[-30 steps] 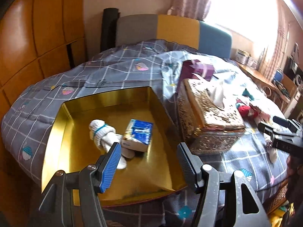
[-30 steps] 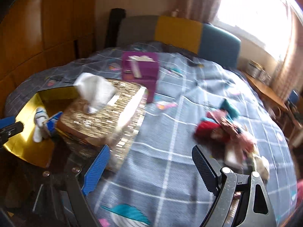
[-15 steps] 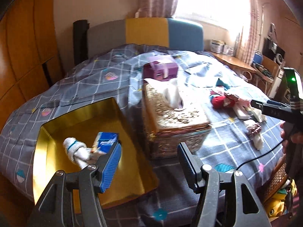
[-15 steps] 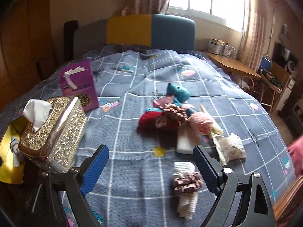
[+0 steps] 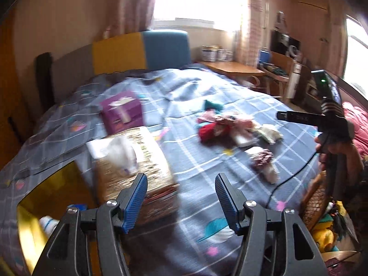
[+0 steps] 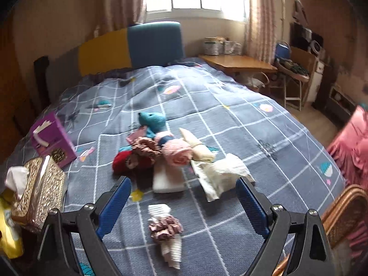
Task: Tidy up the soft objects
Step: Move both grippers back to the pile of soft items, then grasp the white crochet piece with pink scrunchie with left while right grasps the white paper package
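Note:
A heap of soft things point(image 6: 161, 151) lies mid-bed: a teal knit piece point(image 6: 153, 120), a pink roll point(image 6: 178, 153), a red piece point(image 6: 122, 161), cream cloths point(image 6: 220, 172). A white sock with a mauve scrunchie point(image 6: 165, 228) lies nearest. My right gripper point(image 6: 182, 201) is open and empty just above it, short of the heap. My left gripper point(image 5: 181, 201) is open and empty above the bedspread, right of the gold tissue box point(image 5: 133, 161). The gold tray point(image 5: 46, 197) holds a white sock point(image 5: 48, 223) at far left. The heap also shows in the left wrist view point(image 5: 230, 128).
A purple tissue box point(image 6: 53, 138) stands behind the gold tissue box point(image 6: 36, 193). The right gripper's body point(image 5: 326, 119) and a cable hang at the bed's right side. A wicker basket point(image 6: 345, 207) stands by the bed's right edge, a wooden desk point(image 6: 239, 64) beyond.
Both grippers swung right, away from the gold tray and toward the heap. The right gripper came closer to the sock with the scrunchie. Both stayed open and empty.

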